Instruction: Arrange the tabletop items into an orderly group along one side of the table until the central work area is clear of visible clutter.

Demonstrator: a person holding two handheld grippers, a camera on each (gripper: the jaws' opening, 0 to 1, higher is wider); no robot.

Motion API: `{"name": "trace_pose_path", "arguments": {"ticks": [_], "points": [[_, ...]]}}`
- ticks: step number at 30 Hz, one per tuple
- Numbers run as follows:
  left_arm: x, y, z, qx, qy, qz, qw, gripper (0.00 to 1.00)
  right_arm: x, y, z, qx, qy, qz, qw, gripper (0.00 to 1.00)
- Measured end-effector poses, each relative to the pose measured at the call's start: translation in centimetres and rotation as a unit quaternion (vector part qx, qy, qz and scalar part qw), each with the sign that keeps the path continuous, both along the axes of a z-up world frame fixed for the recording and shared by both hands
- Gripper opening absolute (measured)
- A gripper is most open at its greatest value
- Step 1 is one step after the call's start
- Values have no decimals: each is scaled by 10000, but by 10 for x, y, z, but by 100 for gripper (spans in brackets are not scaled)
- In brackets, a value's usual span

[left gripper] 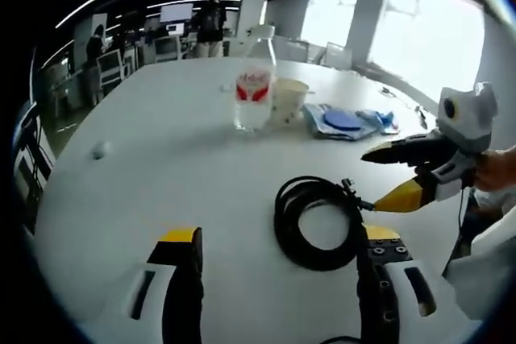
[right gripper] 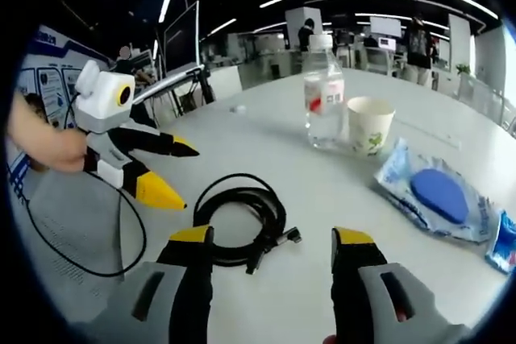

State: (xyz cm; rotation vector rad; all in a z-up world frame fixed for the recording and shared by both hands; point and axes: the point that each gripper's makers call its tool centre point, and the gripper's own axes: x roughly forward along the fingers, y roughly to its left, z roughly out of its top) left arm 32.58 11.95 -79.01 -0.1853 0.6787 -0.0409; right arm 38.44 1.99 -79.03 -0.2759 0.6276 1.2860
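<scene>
Two grippers, left gripper [left gripper: 280,246] and right gripper [right gripper: 272,249], gape empty over a glossy black coiled cable [right gripper: 240,215] at lower centre; clear plastic bottle [right gripper: 323,102] above.

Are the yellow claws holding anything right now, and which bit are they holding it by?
Nothing is held. The left gripper and the right gripper are both open above the white table, with the coiled black cable lying loose between them.
</scene>
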Motion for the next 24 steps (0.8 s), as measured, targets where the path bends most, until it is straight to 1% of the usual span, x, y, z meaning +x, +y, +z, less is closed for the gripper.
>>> {"name": "trace_pose_path", "arguments": {"ticks": [3, 4, 5, 8, 10, 12, 16, 18, 21, 22, 23, 24], "points": [[2, -4, -3, 18, 31, -43, 10000, 71, -3, 2, -5, -75, 38, 44, 10000, 50], [4, -7, -2, 0, -36, -47, 10000, 70, -5, 3, -7, -123, 39, 67, 9999, 49], [5, -8, -3, 4, -36, -57, 10000, 69, -6, 4, -7, -119, 31, 74, 9999, 49], [8, -13, -5, 103, -16, -168, 9998, 66, -9, 8, -8, -115, 47, 126, 9998, 47], [9, -16, -7, 136, 35, -241, 9996, 64, -11, 9, -12, -198, -8, 201, 9996, 45], [10, -15, -8, 173, 54, -254, 9995, 63, -10, 9, -16, -268, 1, 198, 9994, 43], [10, -11, -10, 190, 102, -177, 9996, 60, -12, 9, -16, -275, 14, 204, 9994, 39], [9, -11, -13, 190, 137, -195, 9995, 59, -13, 8, -20, -332, -21, 245, 9991, 37], [7, -14, -15, 207, 169, -228, 9994, 57, -13, 9, -21, -353, -14, 243, 9991, 33], [7, -15, -16, 215, 182, -234, 9993, 57, -14, 9, -22, -394, -6, 253, 9989, 32], [6, -15, -17, 232, 201, -240, 9992, 55, -15, 6, -27, -561, -59, 294, 9980, 31], [5, -15, -19, 264, 217, -264, 9991, 55, -14, 5, -29, -631, -161, 339, 9973, 31]]}}
